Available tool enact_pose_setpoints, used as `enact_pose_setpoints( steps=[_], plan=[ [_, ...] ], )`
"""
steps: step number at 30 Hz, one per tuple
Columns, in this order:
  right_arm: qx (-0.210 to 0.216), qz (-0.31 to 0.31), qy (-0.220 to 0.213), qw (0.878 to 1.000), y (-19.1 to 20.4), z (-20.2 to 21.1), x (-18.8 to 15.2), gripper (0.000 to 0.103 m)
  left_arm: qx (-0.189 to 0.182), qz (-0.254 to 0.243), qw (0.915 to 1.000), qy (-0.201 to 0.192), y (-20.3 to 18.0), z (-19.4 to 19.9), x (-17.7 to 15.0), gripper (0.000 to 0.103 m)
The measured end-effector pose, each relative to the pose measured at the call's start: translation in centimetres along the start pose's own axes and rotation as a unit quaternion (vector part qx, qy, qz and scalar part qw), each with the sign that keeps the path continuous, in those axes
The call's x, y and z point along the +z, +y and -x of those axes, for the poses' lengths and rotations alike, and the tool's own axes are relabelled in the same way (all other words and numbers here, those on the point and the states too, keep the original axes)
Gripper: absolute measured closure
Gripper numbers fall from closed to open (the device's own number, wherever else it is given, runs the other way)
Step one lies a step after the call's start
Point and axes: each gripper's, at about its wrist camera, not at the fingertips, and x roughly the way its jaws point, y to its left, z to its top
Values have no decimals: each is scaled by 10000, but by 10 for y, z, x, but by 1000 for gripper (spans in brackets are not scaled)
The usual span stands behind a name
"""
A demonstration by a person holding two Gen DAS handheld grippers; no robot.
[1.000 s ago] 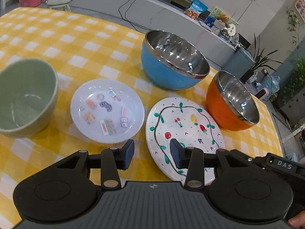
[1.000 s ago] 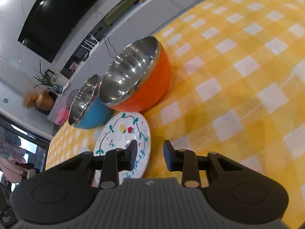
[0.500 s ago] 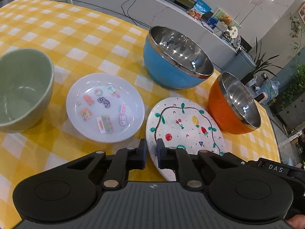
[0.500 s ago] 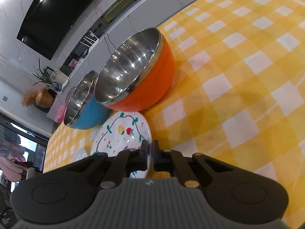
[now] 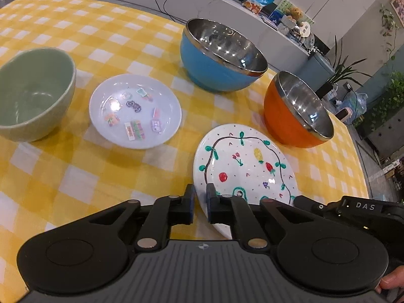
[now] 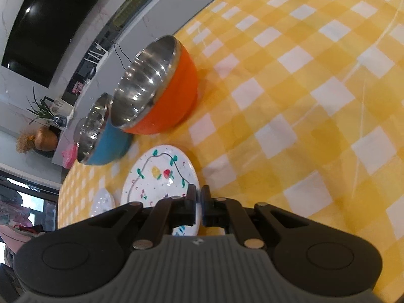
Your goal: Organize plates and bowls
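Left gripper (image 5: 200,203): jaws pinched on the near rim of the fruit plate (image 5: 248,166). Right gripper (image 6: 198,205): jaws pinched on the same plate's (image 6: 159,174) opposite edge. Plate is on the checked tablecloth (image 5: 63,176), beside the orange bowl (image 5: 295,111). Step, judged: two-handed lift to stack. Next needs a level raise toward the sticker plate (image 5: 135,111). Legible: "DAS" on the right gripper body (image 5: 363,205).
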Motion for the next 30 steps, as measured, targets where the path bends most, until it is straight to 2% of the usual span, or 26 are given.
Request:
enact_pose_setpoints(
  steps=[2, 3, 5, 7, 10, 13, 17, 18, 20, 23, 27, 30],
  plan=[
    [97, -92, 20, 9999, -4, -2, 3, 97, 8, 54, 10000, -74, 2, 0, 3, 78],
    [162, -185, -11, 9997, -6, -1, 5, 95, 8, 63, 9999, -134, 3, 0, 5, 77],
    [272, -179, -113, 9994, -6, 1, 9, 81, -17, 97, 9997, -203, 5, -3, 9, 75],
    [345, -14, -218, 9992, -5, 0, 14, 75, -97, 144, 9996, -214, 6, -6, 12, 74],
    [361, 96, -274, 9989, -5, -4, 18, 75, -205, 150, 9994, -228, 7, -11, 14, 74],
    [419, 172, -202, 9988, -5, -9, 18, 82, -289, 130, 9993, -214, 7, -15, 13, 74],
    [438, 233, -128, 9987, -5, -14, 16, 83, -356, 122, 9989, -265, 7, -16, 12, 75],
    [455, 247, -122, 9986, -5, -15, 17, 83, -350, 124, 9990, -268, 7, -16, 12, 77],
    [441, 306, -86, 9985, -3, -17, 16, 91, -295, 94, 9991, -289, 7, -16, 11, 82],
    [305, 471, -128, 9983, 0, -17, 14, 97, -232, 88, 9993, -291, 8, -16, 11, 91],
    [255, 468, -174, 9984, 1, -15, 13, 97, -261, 68, 9991, -340, 8, -9, 11, 93],
    [379, 334, -153, 9986, -1, -12, 13, 99, -243, 72, 9989, -391, 6, -3, 12, 93]
  ],
)
